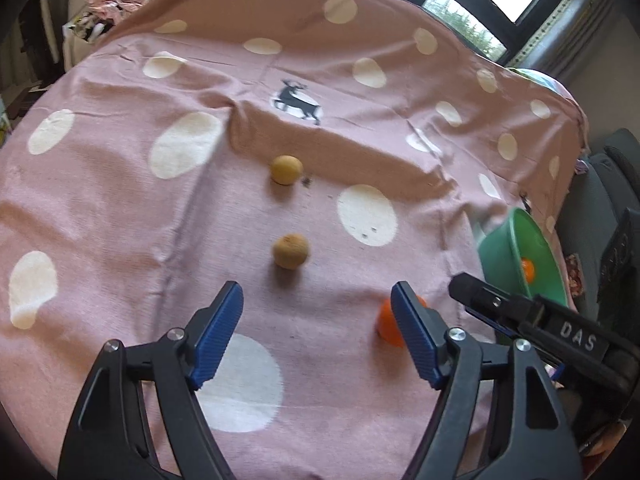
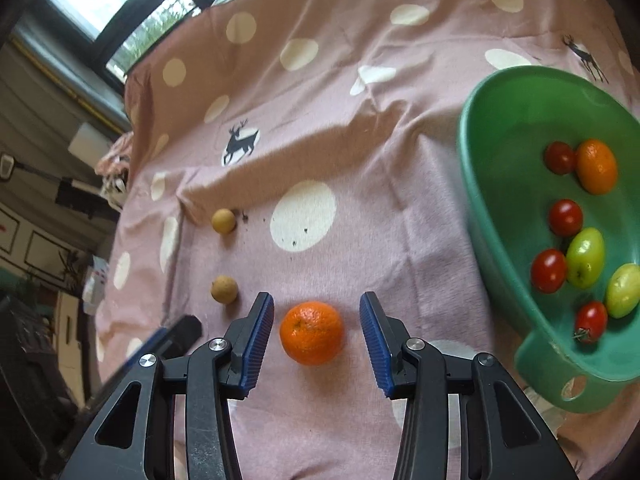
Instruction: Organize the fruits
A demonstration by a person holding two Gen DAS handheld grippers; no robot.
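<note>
- Your left wrist view hides most of the tangerine point(image 1: 387, 322) behind one blue pad; only an orange sliver shows there.
- That view cuts the green basin point(image 1: 516, 248) at the frame's right side, and just one orange fruit shows inside it.
- Your right wrist view shows the basin's point(image 2: 492, 200) contents: another tangerine point(image 2: 596, 166), four red tomatoes point(image 2: 565, 218) and two green fruits point(image 2: 586, 258). Its far rim runs out of frame.
- The tangerine point(image 2: 312, 332) lies on the pink spotted blanket point(image 2: 360, 160), near the blanket's near edge, with the basin well apart on the side of your right hand. It is round, so no long axis can be told; a dark dimple faces up.
- Your right gripper point(image 2: 317, 344) stands with jaws apart, one pad on either side of the tangerine, neither touching it.
- Your left gripper point(image 1: 317, 328) stands with jaws wide apart and nothing between them, the nearer brown fruit point(image 1: 291, 251) just ahead.
- The farther brown fruit point(image 1: 286, 169) lies beyond it, toward the blanket's middle, with dark crumbs point(image 1: 307, 181) beside it.
- The blanket's edges are blurred in both views.
</note>
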